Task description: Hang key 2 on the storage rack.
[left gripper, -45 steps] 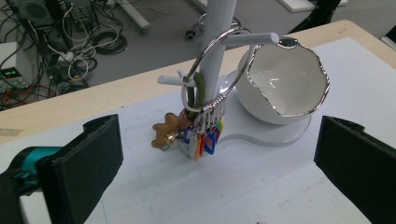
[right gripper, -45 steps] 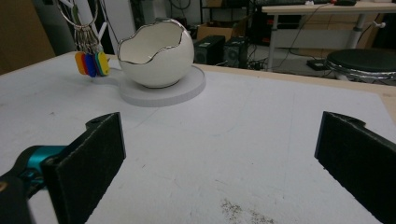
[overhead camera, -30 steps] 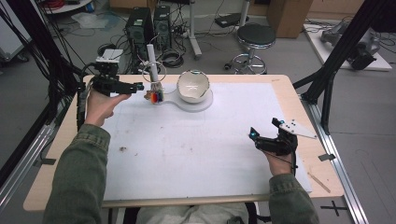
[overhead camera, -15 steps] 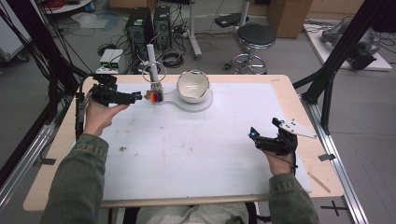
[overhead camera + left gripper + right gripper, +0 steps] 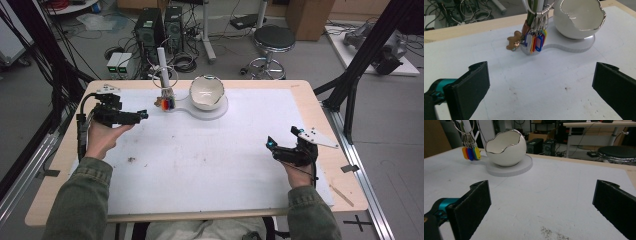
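A white eggshell-shaped bowl sits on a flat white base at the back of the table. Beside it a small stand with a white post holds a ring of coloured key tags. My left gripper is held open to the left of the stand and a little nearer the person, with nothing in it. Its own view has the jaws wide apart, facing the tags, a brown bear charm and the bowl. My right gripper rests open and empty at the right, facing the bowl and tags over.
A white mat covers most of the wooden table, with a dark smudge near the left. A grey plate lies by the right hand. Black frame posts flank the table; a stool and computer boxes stand behind.
My left gripper has drawn back from the key stand toward the person's side of the table, still open. The right gripper has not moved.
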`<state>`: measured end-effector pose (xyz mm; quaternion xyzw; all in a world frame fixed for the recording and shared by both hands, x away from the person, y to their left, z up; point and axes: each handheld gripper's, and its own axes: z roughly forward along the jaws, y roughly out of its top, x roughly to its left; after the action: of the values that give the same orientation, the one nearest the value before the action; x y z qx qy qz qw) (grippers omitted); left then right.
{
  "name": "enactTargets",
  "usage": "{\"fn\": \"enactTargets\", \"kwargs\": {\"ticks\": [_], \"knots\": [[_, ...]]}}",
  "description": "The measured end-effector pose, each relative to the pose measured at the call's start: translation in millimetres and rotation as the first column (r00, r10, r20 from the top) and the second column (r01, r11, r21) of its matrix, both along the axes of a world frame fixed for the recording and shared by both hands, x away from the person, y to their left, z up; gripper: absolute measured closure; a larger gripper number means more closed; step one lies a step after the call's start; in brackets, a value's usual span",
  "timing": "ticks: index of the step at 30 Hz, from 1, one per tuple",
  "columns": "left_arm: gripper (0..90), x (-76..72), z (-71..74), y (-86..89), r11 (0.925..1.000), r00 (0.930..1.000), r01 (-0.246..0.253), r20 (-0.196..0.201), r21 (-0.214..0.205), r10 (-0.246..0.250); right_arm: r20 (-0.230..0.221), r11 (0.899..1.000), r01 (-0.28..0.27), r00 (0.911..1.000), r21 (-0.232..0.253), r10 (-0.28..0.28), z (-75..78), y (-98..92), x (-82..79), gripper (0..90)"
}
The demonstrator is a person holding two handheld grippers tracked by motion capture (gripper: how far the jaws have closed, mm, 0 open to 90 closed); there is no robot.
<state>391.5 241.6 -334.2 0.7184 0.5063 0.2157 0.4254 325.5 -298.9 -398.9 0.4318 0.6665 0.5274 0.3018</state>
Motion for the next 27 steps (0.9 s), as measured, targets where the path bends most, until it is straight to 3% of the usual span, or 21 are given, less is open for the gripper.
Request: {"fn": "enactTargets", "kwargs": {"ticks": [11,18,27], "knots": [[1.6,-22.0,-17.5,11.7,0.9994,0.9993,-0.035,0.015,-0.004,0.035,-0.003,1.0,0.005,1.0,0.006,-0.005,0.3,0.0,-0.7,0.9],[1.6,-35.0,-28.4,21.8,0.9981,0.9963,-0.062,0.06,-0.001,0.062,-0.003,1.0,0.004,1.0,0.007,-0.004,0.5,-0.2,-1.1,0.9],[1.6,-53.1,-39.5,36.3,0.9923,0.9827,-0.123,0.141,0.012,0.12,0.0,1.0,0.004,1.0,0.0,-0.004,0.1,0.2,-0.4,0.9]]}}
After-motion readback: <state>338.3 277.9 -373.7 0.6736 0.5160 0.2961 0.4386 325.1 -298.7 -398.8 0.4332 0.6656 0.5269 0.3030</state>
